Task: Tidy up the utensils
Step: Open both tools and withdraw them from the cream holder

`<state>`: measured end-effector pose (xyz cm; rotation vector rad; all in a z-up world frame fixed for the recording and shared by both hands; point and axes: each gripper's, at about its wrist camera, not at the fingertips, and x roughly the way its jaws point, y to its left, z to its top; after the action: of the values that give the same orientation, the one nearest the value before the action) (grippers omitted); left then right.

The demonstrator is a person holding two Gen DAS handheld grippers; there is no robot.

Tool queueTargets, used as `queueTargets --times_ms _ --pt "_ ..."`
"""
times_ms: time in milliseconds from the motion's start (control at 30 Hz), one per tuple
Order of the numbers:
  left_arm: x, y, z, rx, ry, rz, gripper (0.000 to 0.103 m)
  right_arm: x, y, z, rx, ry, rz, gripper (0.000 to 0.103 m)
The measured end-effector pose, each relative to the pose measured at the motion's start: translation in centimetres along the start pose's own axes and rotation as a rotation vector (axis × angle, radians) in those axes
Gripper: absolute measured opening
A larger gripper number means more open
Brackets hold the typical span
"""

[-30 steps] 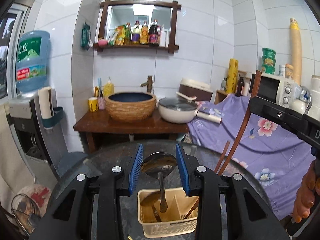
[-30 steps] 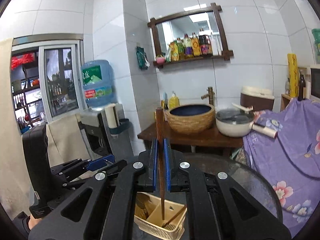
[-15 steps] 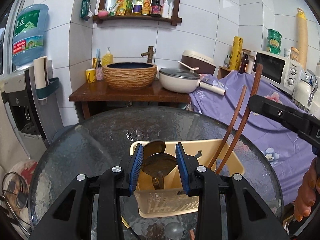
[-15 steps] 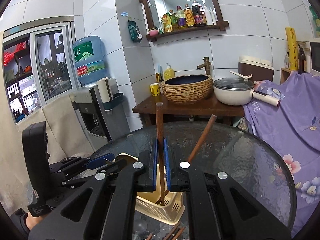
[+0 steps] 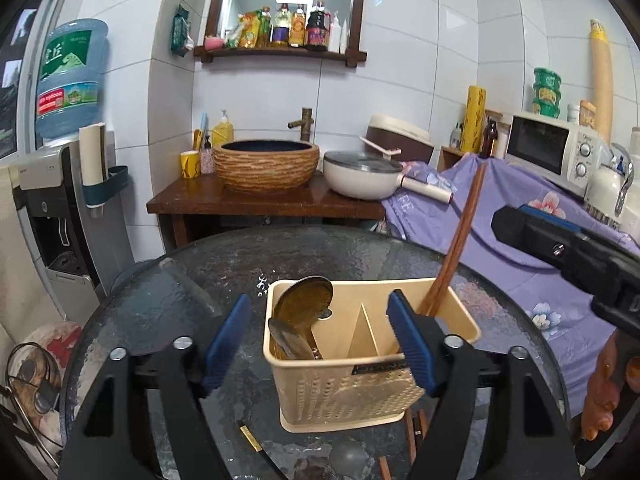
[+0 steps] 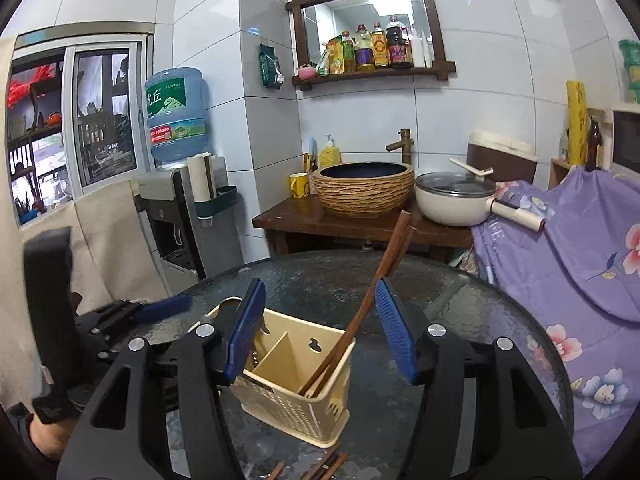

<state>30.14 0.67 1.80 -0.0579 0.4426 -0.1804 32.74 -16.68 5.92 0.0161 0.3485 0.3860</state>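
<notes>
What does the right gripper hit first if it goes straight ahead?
Probably the chopsticks leaning in the beige utensil caddy: they cross between the open right gripper jaws. Depth is unclear; beyond lies the glass table.

Only "丘" reads clearly, on the water jug's green label (image 6: pixel 173 98).

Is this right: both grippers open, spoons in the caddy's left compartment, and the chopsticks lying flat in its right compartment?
Not quite. The chopsticks aren't lying flat: they stand leaning in the right compartment of the caddy, upper ends well above its rim, clearest in the right wrist view. The rest holds: the spoons sit in the left compartment, and the left gripper and right gripper are both open.
</notes>
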Motion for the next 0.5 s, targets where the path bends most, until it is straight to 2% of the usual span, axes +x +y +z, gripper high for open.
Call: queueTargets --times_ms 33,67,133,233,333,500 --pt "-0.9 0.2 -0.4 -0.011 -0.018 0.000 0.079 -0.5 0.0 -0.2 -0.002 -0.006 -0.003 0.058" --pt "-1.6 0.3 -0.7 -0.018 -0.029 0.006 0.085 -1.2 -0.1 -0.6 -0.003 -0.010 -0.015 0.063" --pt "-2.9 0.6 -2.0 -0.026 -0.042 0.030 0.089 -2.0 -0.3 -1.4 -0.004 0.001 -0.035 0.072" --pt "-3.9 1.4 -3.8 -0.032 -0.025 0.075 0.092 -2.4 -0.5 -4.1 -0.012 0.085 -0.037 0.072" --pt "-4.0 2.3 -6.3 -0.027 0.037 0.133 0.093 -1.5 -0.3 -7.4 -0.032 0.208 -0.049 0.072" --pt "-2.2 3.4 -10.4 -0.061 0.199 0.155 0.090 0.2 -0.2 -12.7 -0.023 0.366 -0.088 0.072"
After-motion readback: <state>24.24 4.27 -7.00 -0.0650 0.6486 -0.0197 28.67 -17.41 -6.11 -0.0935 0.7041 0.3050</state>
